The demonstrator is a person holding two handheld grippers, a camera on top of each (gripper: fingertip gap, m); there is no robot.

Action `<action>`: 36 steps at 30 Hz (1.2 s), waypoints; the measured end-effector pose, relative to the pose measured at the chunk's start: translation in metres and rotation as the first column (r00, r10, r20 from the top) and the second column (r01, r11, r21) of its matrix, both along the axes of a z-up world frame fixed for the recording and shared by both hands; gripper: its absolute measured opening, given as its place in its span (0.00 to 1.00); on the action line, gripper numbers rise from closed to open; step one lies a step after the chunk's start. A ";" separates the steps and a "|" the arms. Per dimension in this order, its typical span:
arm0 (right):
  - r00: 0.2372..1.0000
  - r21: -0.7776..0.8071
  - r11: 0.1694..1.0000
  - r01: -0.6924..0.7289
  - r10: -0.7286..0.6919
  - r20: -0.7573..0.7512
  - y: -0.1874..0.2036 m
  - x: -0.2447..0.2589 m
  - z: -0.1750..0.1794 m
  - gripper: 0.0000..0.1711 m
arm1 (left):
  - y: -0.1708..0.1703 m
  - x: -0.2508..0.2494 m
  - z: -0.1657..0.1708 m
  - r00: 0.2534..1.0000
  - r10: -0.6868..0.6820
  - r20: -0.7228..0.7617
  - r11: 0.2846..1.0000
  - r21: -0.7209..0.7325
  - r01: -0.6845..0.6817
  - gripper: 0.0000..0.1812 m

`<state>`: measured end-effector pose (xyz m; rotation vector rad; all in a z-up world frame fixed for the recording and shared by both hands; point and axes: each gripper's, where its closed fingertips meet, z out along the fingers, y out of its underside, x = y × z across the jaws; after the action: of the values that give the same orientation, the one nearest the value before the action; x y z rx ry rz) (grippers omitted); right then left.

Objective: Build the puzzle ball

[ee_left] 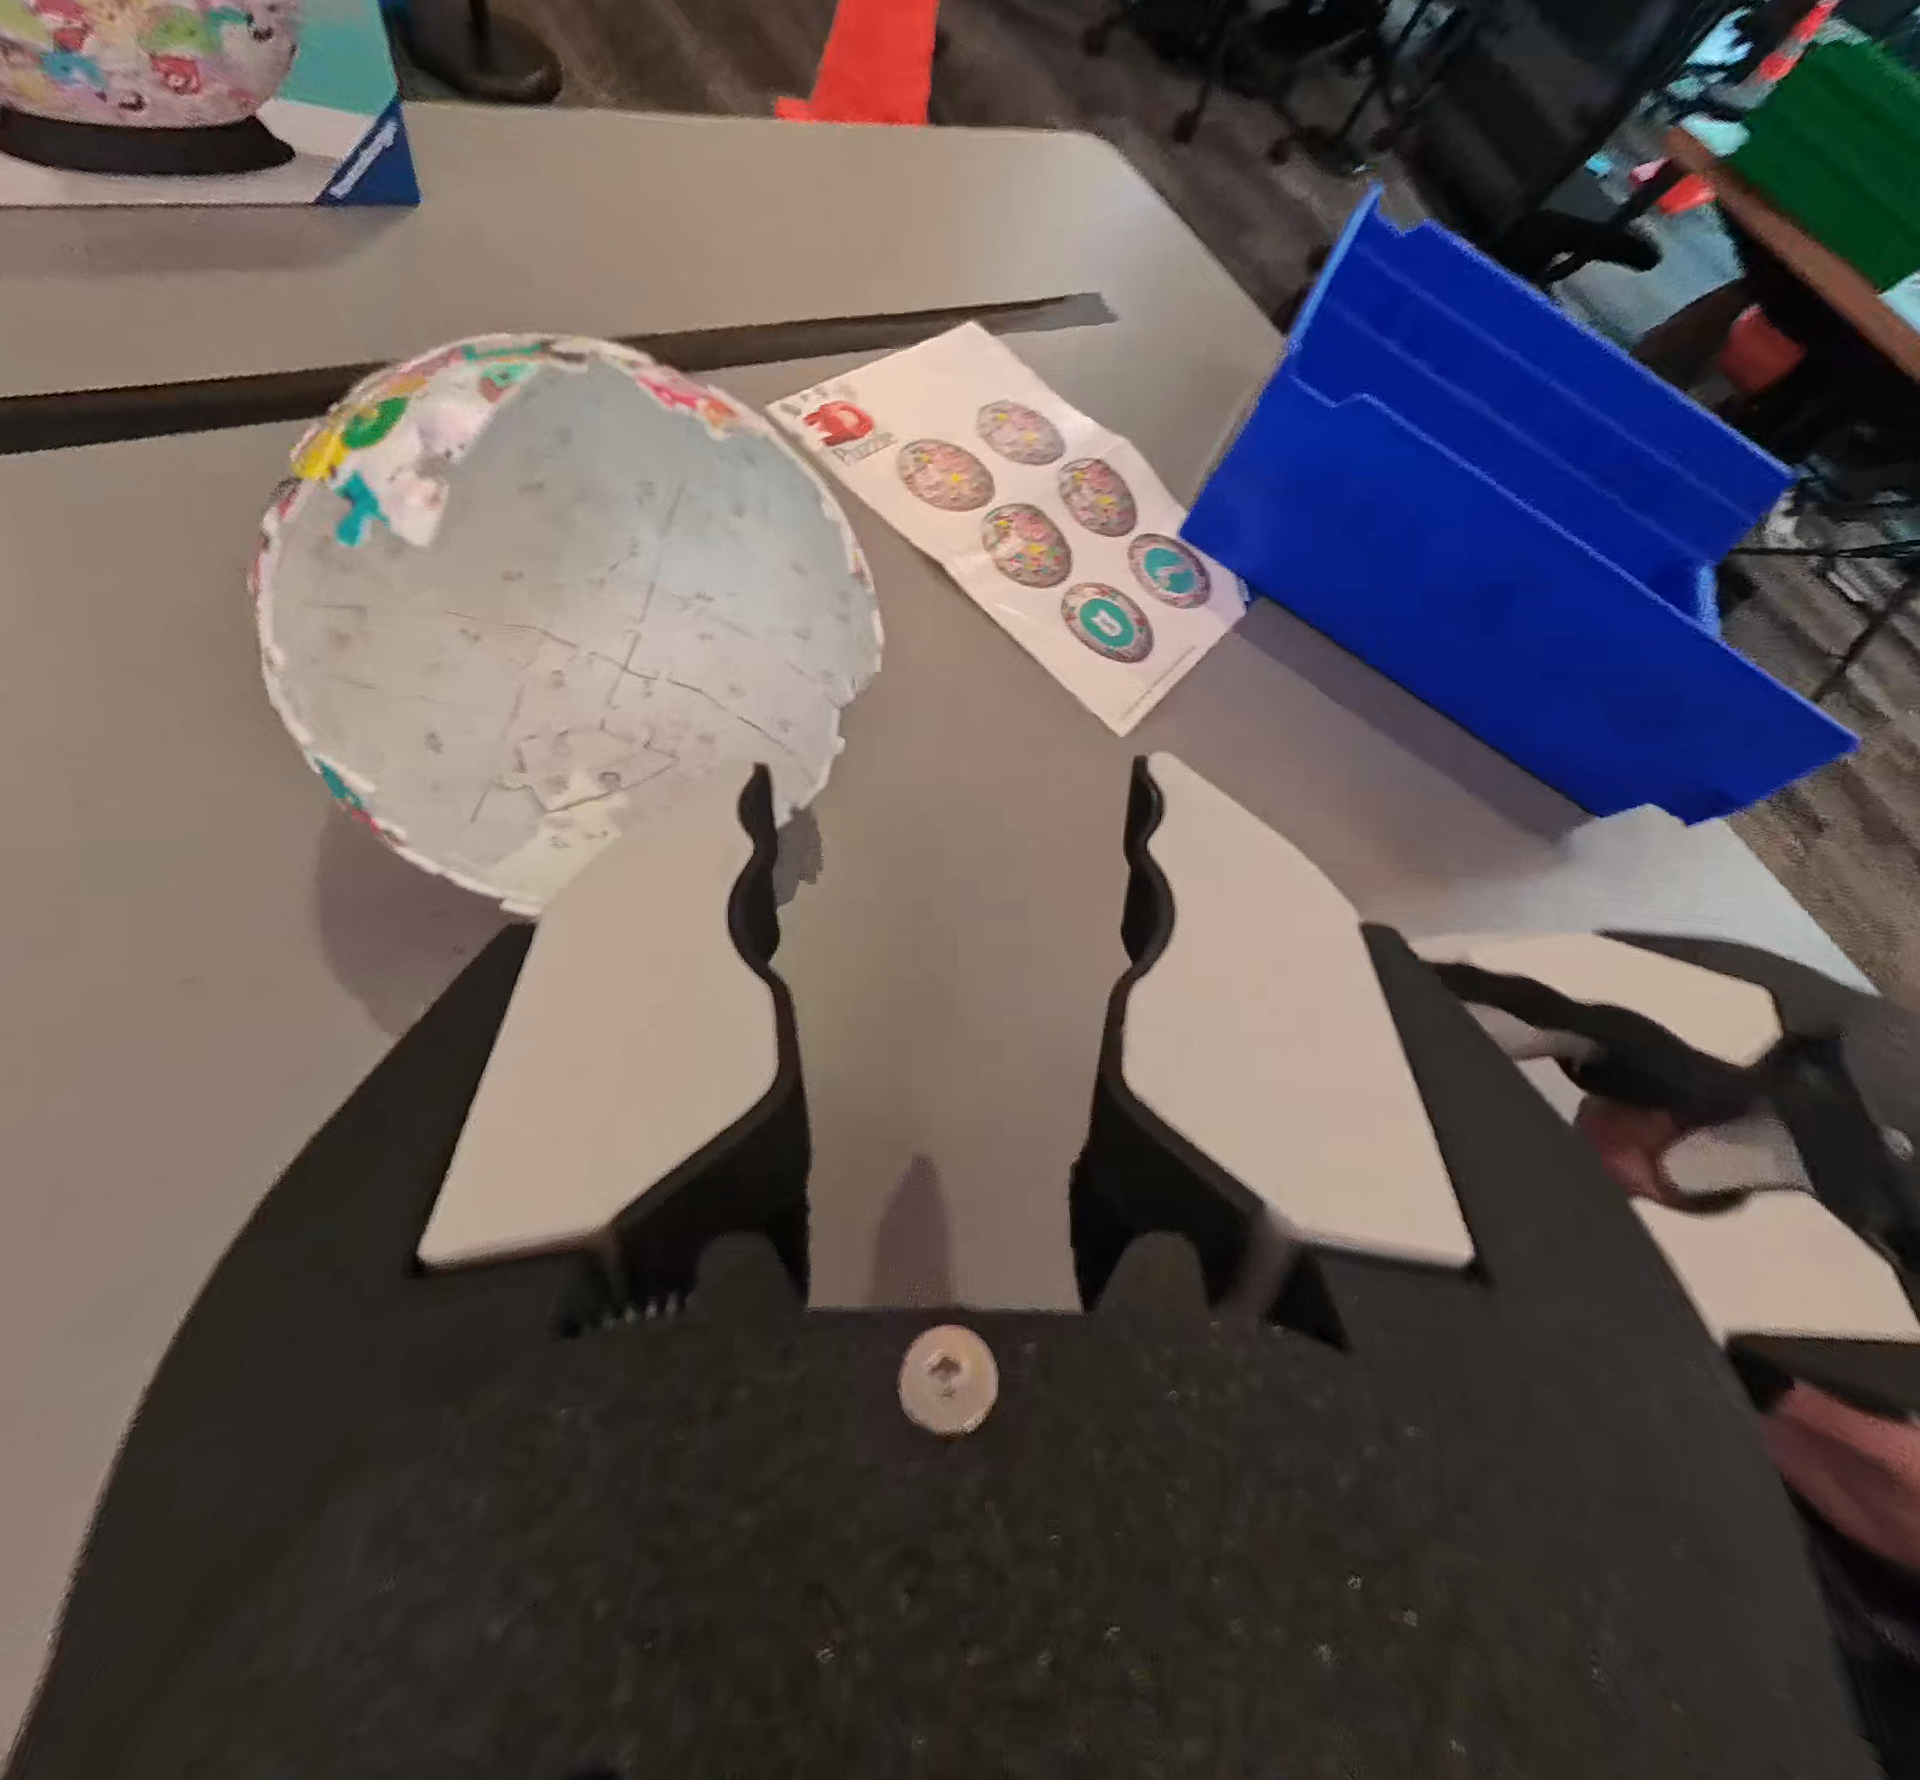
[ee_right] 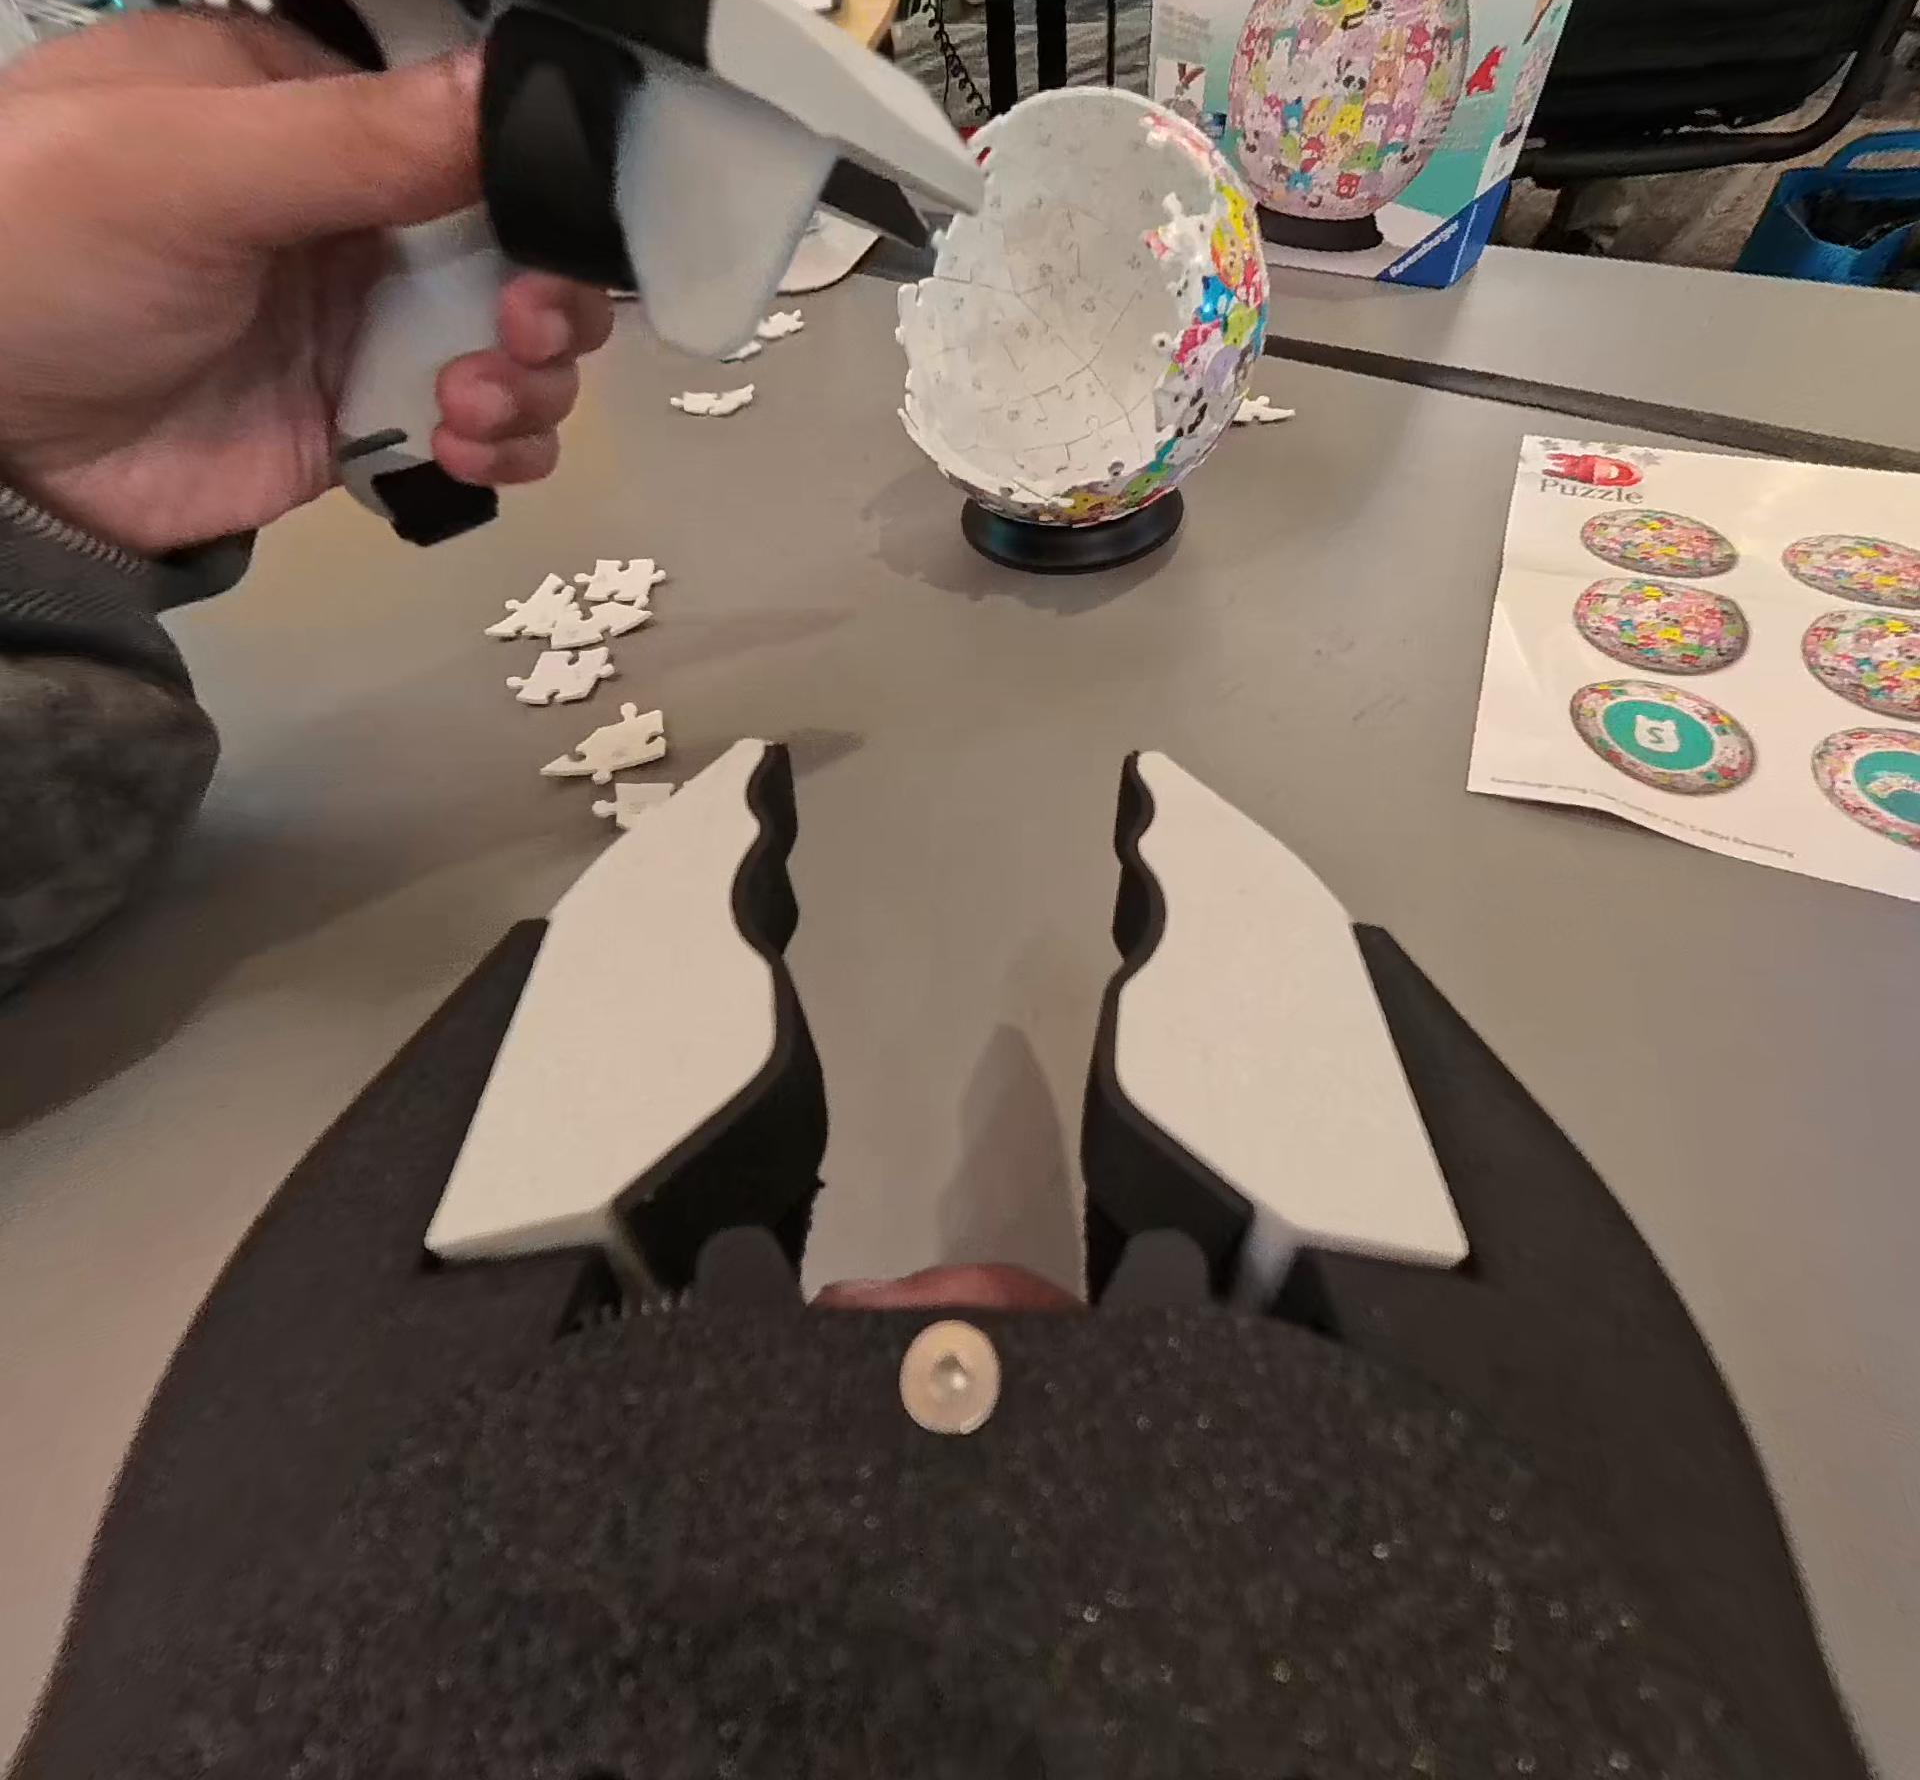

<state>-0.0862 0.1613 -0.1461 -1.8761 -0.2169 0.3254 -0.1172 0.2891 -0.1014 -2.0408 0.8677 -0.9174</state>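
Your left gripper (ee_left: 951, 774) hangs over the grey table (ee_left: 644, 213) with its jaws spread wide and nothing between them; the half-built puzzle ball (ee_left: 561, 608) sits just ahead and to the left of those jaws, its pale hollow inside turned toward you, its broken rim level with the left fingertip; whether that tip touches the rim, you cannot tell. Ahead and to the right of the jaws lies the instruction sheet (ee_left: 1013, 525); beyond it, a blue bin (ee_left: 1496, 567) tipped on its side; far ahead to the left stands the puzzle box (ee_left: 197, 26).

Your right gripper (ee_right: 951, 769) is likewise wide apart and empty, low over the table; the ball (ee_right: 1081, 317) stands well ahead of its jaws on a black ring stand (ee_right: 1070, 530); loose white pieces (ee_right: 577, 624) are strewn just left of the left fingertip and onward; the sheet (ee_right: 1704, 660) lies ahead to the right. Your hand (ee_right: 208, 276) holds the left gripper (ee_right: 935, 208) there, tips at the ball's upper rim.
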 end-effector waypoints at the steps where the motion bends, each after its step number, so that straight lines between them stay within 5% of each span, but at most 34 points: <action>1: 1.000 0.002 1.000 0.003 -0.003 -0.007 -0.001 0.001 0.000 0.34 | 0.005 0.001 -0.001 0.999 0.025 -0.032 0.999 -0.020 -0.026 0.35; 10: 0.989 0.000 0.999 0.052 -0.051 -0.135 -0.010 0.024 0.006 0.34 | 0.023 0.007 -0.021 0.943 0.094 -0.319 0.990 -0.069 -0.122 0.28; 18: 0.988 -0.008 1.000 0.023 -0.024 -0.150 -0.009 0.020 0.005 0.33 | 0.041 0.015 -0.046 0.912 0.158 -0.378 0.972 -0.105 -0.212 0.21; 36: 0.993 -0.028 0.999 -0.024 0.021 -0.116 -0.008 0.008 0.000 0.34 | 0.075 0.000 -0.094 0.659 0.126 -0.741 0.970 -0.048 -0.240 0.18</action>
<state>-0.0781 0.1537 -0.1460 -1.8780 -0.1556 0.4534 -0.1175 0.3644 -0.1956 -2.6139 0.9808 0.0177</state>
